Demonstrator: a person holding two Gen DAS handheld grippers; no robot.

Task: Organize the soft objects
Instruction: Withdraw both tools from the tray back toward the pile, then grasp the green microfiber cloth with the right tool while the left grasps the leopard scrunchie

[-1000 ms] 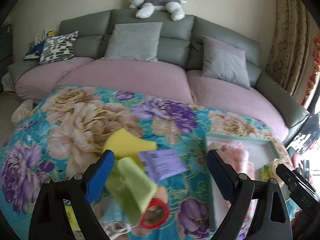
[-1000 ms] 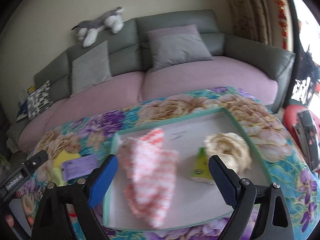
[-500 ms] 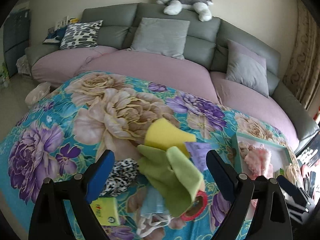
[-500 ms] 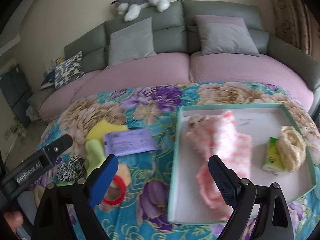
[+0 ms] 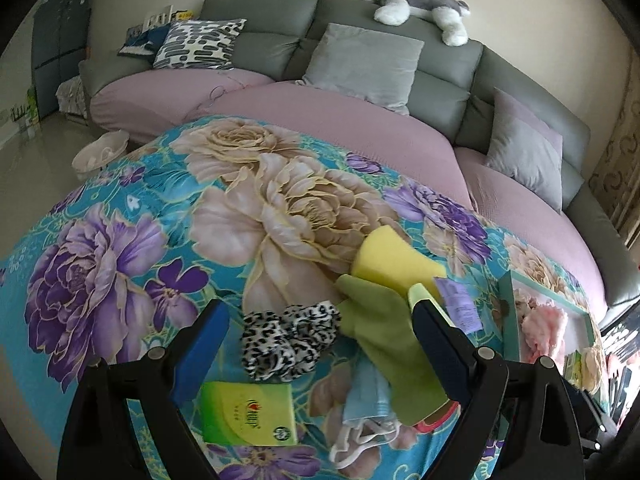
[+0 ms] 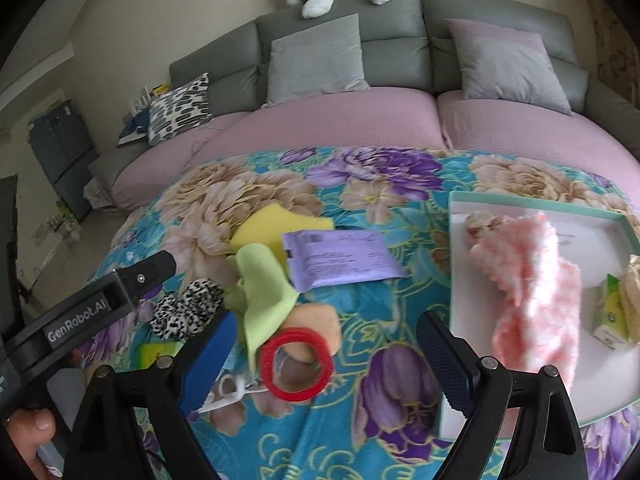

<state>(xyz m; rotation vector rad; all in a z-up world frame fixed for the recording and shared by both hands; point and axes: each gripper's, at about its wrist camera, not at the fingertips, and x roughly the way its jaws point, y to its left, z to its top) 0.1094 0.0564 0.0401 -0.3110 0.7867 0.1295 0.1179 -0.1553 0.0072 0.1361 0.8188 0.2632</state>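
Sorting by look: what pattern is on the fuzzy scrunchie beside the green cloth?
Black-and-white leopard print on the fuzzy scrunchie; clearest in the left wrist view.

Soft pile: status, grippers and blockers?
Left gripper open over leopard scrunchie. Right gripper open over red ring. Tray part filled. Nothing blocking.

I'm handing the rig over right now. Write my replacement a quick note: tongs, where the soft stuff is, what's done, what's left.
Left tongs: open, empty, over the leopard scrunchie.
Right tongs: open, empty, over the red ring.
Done: pink fluffy cloth, cream scrunchie and a tissue pack lie in the tray.
Left, in a pile on the floral blanket: green cloth, yellow sponge, purple packet, blue mask, another tissue pack, the scrunchie, the ring.
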